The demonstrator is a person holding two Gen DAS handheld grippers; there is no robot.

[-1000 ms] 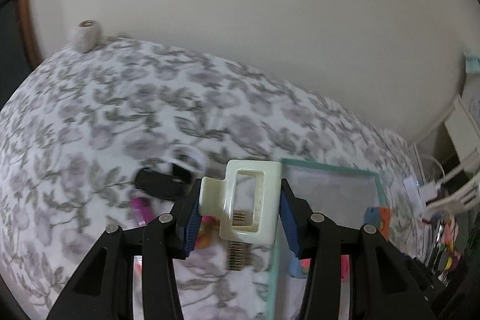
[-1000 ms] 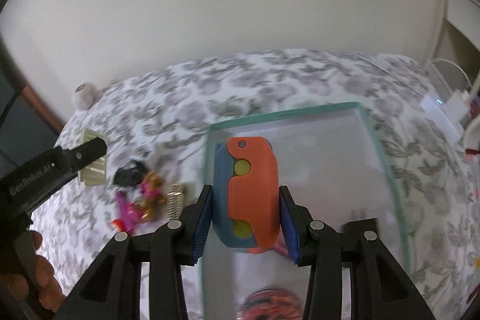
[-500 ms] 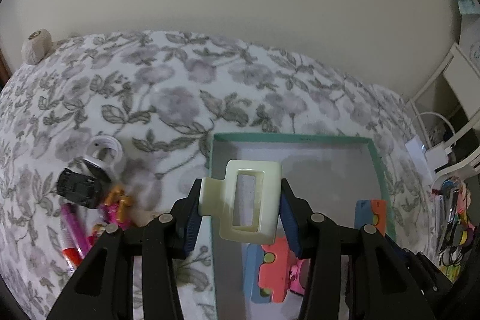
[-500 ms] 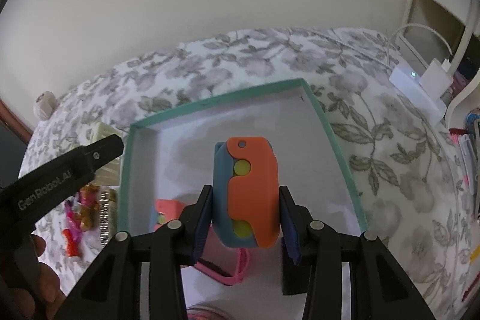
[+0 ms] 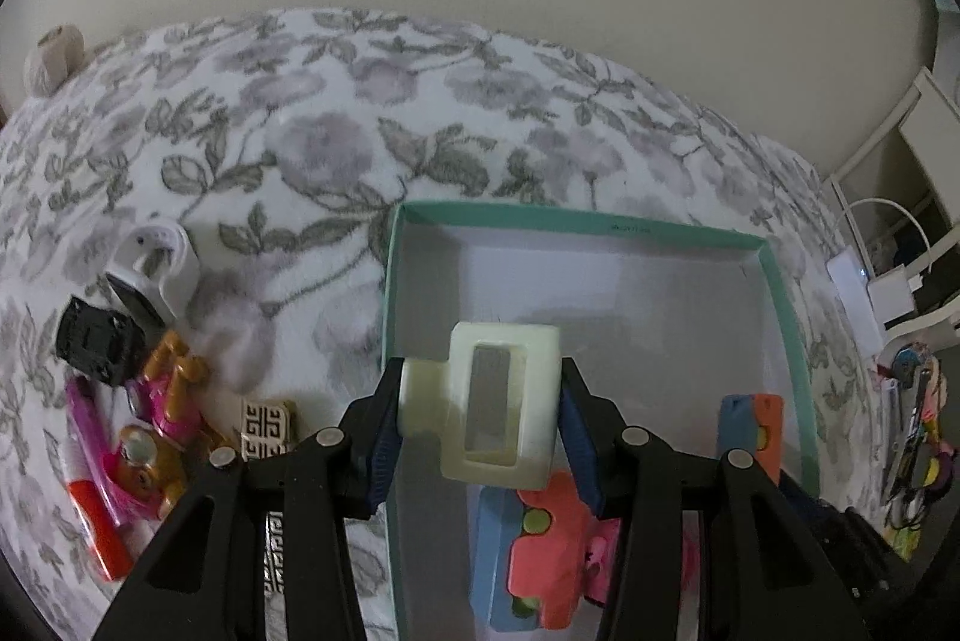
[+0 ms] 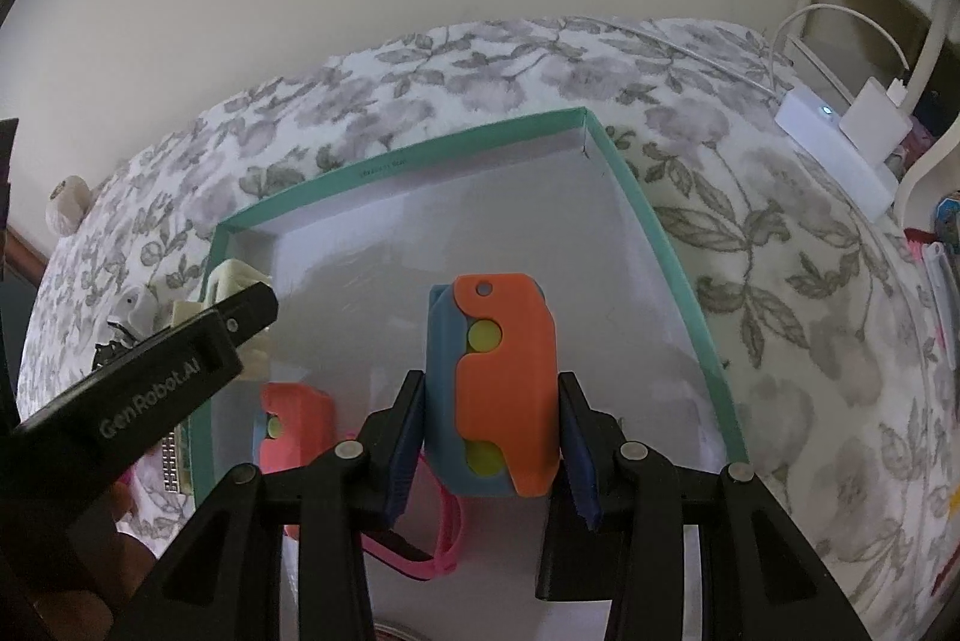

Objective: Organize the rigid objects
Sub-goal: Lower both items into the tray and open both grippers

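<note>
A teal-rimmed white box (image 5: pixel 576 218) lies on the floral bedspread; it also shows in the right wrist view (image 6: pixel 648 209). My left gripper (image 5: pixel 480 416) is shut on a cream hair clip (image 5: pixel 501 401), held above the box's left part. My right gripper (image 6: pixel 489 428) is shut on an orange-and-blue toy (image 6: pixel 495 389), held above the box's middle. In the box lie another orange-and-blue toy (image 5: pixel 534 551) and a pink band (image 6: pixel 447 527). The left gripper's arm (image 6: pixel 150 371) crosses the right wrist view.
Left of the box lies a heap of small things: a white clip (image 5: pixel 156 257), a black toy car (image 5: pixel 96 341), gold-and-pink figures (image 5: pixel 162 419), a patterned block (image 5: pixel 267 425), a pink pen (image 5: pixel 93 467). A white charger (image 6: pixel 840 143) sits at the right; a cream ball (image 5: pixel 54 56) far left.
Both grippers have moved forward and lower over the box with their objects still held. The box now fills more of both views.
</note>
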